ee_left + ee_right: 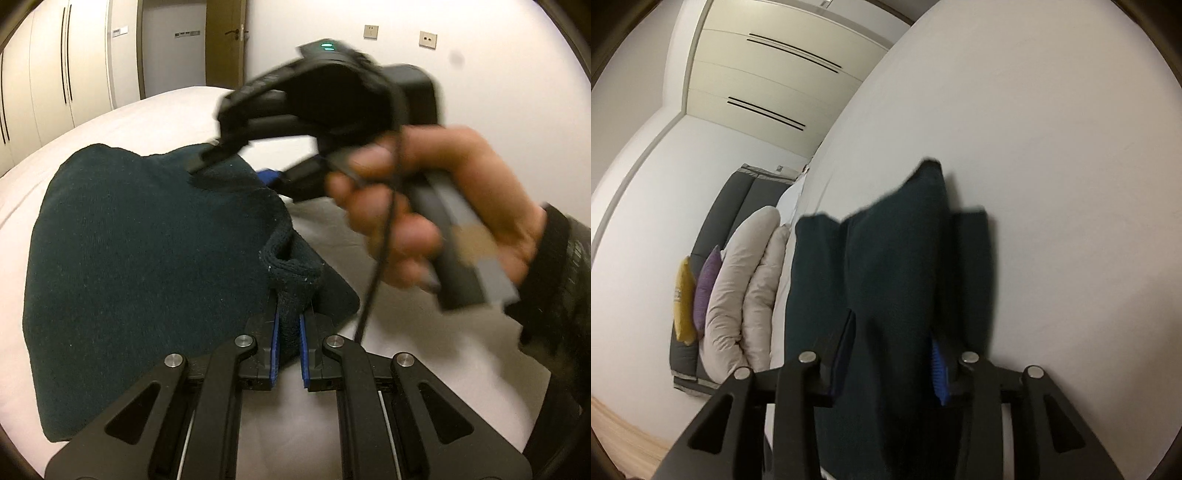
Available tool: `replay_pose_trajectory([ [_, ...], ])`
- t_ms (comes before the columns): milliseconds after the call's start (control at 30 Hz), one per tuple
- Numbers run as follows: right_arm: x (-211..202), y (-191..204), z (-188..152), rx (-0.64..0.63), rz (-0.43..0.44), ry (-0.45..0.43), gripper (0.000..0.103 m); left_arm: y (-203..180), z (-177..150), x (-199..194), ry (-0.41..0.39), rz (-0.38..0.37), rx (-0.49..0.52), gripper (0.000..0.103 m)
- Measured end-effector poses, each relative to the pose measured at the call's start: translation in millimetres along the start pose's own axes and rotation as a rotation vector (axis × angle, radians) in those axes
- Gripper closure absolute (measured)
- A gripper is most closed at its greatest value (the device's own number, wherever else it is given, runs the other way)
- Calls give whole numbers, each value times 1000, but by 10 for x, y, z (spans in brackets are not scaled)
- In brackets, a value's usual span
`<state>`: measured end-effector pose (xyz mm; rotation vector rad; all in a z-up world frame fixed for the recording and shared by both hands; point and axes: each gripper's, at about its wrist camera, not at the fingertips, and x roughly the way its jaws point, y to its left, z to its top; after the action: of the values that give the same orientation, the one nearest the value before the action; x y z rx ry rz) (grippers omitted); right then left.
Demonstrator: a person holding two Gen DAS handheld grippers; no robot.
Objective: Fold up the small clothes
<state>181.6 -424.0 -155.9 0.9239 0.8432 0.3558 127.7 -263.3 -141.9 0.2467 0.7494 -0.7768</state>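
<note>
Clamped tight on a bunched edge of the dark green knit garment [147, 266], your left gripper [290, 332] has the fabric pinched between its 2 blue pads; your right gripper [890, 354] stands with its jaws parted around a hanging fold of the same garment, and whether the pads press on the cloth you cannot tell from the blur. Taking the white bed [155, 114] as the landmark, most of the garment lies spread on it, with the near right corner lifted off the sheet by your left gripper and the far right edge raised under your right gripper, which your right hand [436, 206] carries just above the bed. My reading is that you are midway through a fold, with 1 side gathered and not yet laid over. Watch the right side: with those jaws parted, the fold could slip out and drop crooked, and the thick knit may spring open. Your left pinch holds a rolled bunch, not a flat hem, so pulling it across could drag the whole garment along the bed and wrinkle the layer beneath.
</note>
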Motion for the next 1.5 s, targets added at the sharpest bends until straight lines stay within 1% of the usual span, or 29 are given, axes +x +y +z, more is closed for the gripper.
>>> replay_pose_trajectory([
  [33,55,9,60,9,10,4,60,57,-25,-40,-1,-3,-5,96],
  [100,150,-5,201,42,15,-15,60,137,-14,-52,-5,-12,-14,96],
  [167,205,-29,333,74,31,-49,60,221,-7,-47,-6,-18,-19,96],
  [233,214,-4,428,74,22,-85,60,281,-20,-33,-6,-21,-22,96],
  [400,35,228,555,-55,-5,-221,60,359,-20,93,-1,-30,-31,96],
  [433,-8,228,567,-66,-26,-240,60,296,-147,60,1,-28,-37,96],
  [500,-18,160,589,-49,-108,-225,52,292,-121,98,11,-29,-42,96],
  [533,-17,121,579,-34,-153,-210,52,317,-102,122,19,-28,-43,96],
  [567,-41,90,539,-33,-177,-201,52,321,-81,169,25,-26,-43,95],
  [600,-84,68,479,-30,-180,-198,52,267,-50,176,31,-22,-41,95],
  [667,-183,43,353,-7,-181,-190,52,301,-24,204,42,-16,-42,95],
  [733,-312,40,212,10,-161,-190,52,327,-14,189,43,-13,-46,93],
  [800,-480,89,26,15,-134,-195,52,345,-23,157,54,-31,-57,86],
  [833,-523,104,-10,19,-125,-191,52,327,-36,115,56,-57,-65,74],
  [867,-600,126,-98,21,-107,-188,52,308,-42,82,61,-74,-64,51],
  [933,-737,139,-225,24,-84,-182,52,205,-85,-18,56,-128,-48,24],
  [967,-786,177,-322,21,-76,-169,52,173,-137,-109,45,-157,-36,22],
  [1033,-831,195,-438,14,-68,-140,52,101,-186,-270,47,-192,-11,22],
  [1067,-845,222,-511,12,-73,-122,52,145,-252,-365,34,-199,-16,22],
  [1133,-852,235,-615,10,-76,-87,52,292,-281,-456,23,-178,-56,22],
  [1200,-805,267,-734,13,-92,-60,52,563,-258,-535,1,-165,-118,22],
  [1267,-765,287,-815,5,-96,-49,52,880,-189,-568,-20,-113,-180,22],
  [1300,-730,301,-848,-2,-117,-38,52,1035,-128,-577,-30,-89,-206,22],
  [1333,-747,276,-901,-9,-130,-33,52,1097,-39,-622,-40,-74,-217,23],
  [1367,-692,284,-914,-13,-147,-25,52,1224,51,-650,-69,-45,-227,23],
  [1433,-577,277,-930,-12,-174,5,52,1339,199,-667,-98,-4,-229,23],
  [1467,-524,274,-949,-20,-199,18,52,1409,282,-611,-91,23,-225,23],
  [1500,-486,279,-974,-29,-219,28,54,1387,411,-580,-82,36,-223,24],
])
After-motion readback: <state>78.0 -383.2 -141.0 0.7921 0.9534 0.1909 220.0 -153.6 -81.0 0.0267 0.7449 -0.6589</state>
